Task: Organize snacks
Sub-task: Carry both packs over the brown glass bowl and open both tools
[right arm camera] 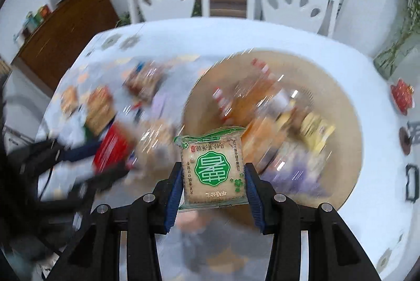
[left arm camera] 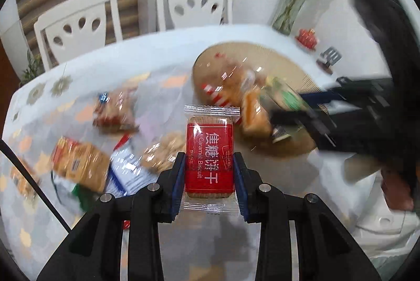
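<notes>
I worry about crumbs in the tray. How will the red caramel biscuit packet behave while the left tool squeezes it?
The caramel biscuit packet sits straight between the left tool pads, so it is probably stiff, with flat biscuits inside. A hard squeeze could likely crack them. Its glossy film wrapper may slip, and the crimped ends look floppy.

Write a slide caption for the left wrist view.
Left gripper clamps a red caramel biscuit packet above the snack-strewn table.
</notes>
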`<state>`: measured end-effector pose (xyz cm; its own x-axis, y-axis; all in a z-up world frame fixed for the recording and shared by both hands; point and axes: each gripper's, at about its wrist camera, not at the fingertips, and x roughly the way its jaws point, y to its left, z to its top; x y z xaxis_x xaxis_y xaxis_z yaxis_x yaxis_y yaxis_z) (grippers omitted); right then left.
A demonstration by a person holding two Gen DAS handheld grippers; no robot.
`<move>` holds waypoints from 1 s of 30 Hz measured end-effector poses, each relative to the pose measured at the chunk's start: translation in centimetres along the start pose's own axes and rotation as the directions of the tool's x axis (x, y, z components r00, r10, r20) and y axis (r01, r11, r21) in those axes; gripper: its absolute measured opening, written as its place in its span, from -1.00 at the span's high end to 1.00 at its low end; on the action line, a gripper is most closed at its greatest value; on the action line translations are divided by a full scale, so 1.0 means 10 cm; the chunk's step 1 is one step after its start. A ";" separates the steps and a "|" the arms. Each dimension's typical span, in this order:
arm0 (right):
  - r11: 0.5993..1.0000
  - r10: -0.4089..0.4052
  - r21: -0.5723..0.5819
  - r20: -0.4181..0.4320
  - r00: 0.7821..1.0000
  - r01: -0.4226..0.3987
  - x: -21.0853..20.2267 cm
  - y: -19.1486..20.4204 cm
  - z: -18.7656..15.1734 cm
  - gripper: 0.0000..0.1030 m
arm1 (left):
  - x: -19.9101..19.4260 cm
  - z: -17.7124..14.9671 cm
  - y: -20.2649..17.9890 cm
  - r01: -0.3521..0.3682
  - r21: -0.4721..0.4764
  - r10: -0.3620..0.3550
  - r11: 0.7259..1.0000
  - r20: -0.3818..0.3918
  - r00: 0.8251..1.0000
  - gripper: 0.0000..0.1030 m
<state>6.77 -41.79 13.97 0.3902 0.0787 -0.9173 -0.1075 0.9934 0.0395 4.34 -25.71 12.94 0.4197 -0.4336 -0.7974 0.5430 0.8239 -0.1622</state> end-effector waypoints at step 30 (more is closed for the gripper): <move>0.919 -0.097 0.385 0.013 0.995 0.085 0.13 -1.31 0.50 0.01 | 0.89 0.85 -0.53 0.096 0.127 -0.084 0.987 -0.100 0.991 0.10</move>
<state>13.21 -54.31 14.27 0.4108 -0.0173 -0.9116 0.2865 0.9516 0.1111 11.38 -37.07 11.64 0.2982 -0.4625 -0.8350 0.6686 0.7255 -0.1631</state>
